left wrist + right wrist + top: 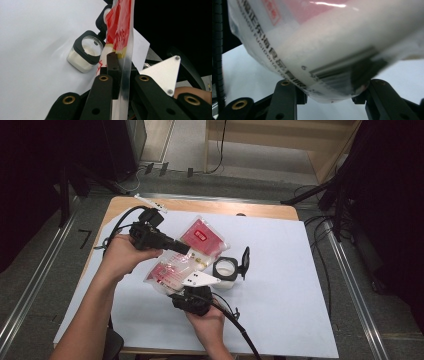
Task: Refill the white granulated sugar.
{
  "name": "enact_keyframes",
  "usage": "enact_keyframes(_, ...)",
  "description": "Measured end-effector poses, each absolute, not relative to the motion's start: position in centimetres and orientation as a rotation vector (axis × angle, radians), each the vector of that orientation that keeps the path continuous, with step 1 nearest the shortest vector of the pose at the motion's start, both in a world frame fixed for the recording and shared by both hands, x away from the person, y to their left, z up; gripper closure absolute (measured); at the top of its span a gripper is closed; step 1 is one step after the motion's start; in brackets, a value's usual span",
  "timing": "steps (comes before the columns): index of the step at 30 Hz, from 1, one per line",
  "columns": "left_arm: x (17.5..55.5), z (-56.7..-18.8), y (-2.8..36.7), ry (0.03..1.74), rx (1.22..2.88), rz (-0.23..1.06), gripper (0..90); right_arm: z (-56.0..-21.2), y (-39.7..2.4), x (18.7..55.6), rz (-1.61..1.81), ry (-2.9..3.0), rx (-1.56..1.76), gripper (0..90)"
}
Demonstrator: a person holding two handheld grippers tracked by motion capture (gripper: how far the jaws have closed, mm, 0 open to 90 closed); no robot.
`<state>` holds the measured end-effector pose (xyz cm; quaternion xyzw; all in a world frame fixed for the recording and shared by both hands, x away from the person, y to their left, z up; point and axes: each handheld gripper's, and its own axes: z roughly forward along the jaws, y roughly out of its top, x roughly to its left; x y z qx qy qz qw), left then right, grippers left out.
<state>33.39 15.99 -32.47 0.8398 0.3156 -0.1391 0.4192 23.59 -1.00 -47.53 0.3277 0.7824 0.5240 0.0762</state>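
Pouch (187, 255), a soft clear plastic bag with red print, is held above the white table cover (280, 270) between both grippers in the high view, beside an open square jar (225, 269) with a black flip lid; pouring seems not yet begun. In the left gripper view, the left gripper (120, 75) is pinched on the pouch's flat sealed edge. In the right gripper view, the right gripper (329, 92) is clamped around its rounded, filled bottom.
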Motion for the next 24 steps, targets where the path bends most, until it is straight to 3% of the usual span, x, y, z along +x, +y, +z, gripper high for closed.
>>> enact_keyframes(7, 33.3, -32.4, 17.2, 0.784, 2.044, -0.408, 88.8, -47.3, -1.7, 23.8, 1.561, 2.316, 0.988, 58.4)
enact_keyframes(24, 32.5, -32.3, 19.6, 0.738, 1.997, -0.414, 88.3, -47.0, -4.0, 25.0, 1.619, 2.230, 1.172, 58.1)
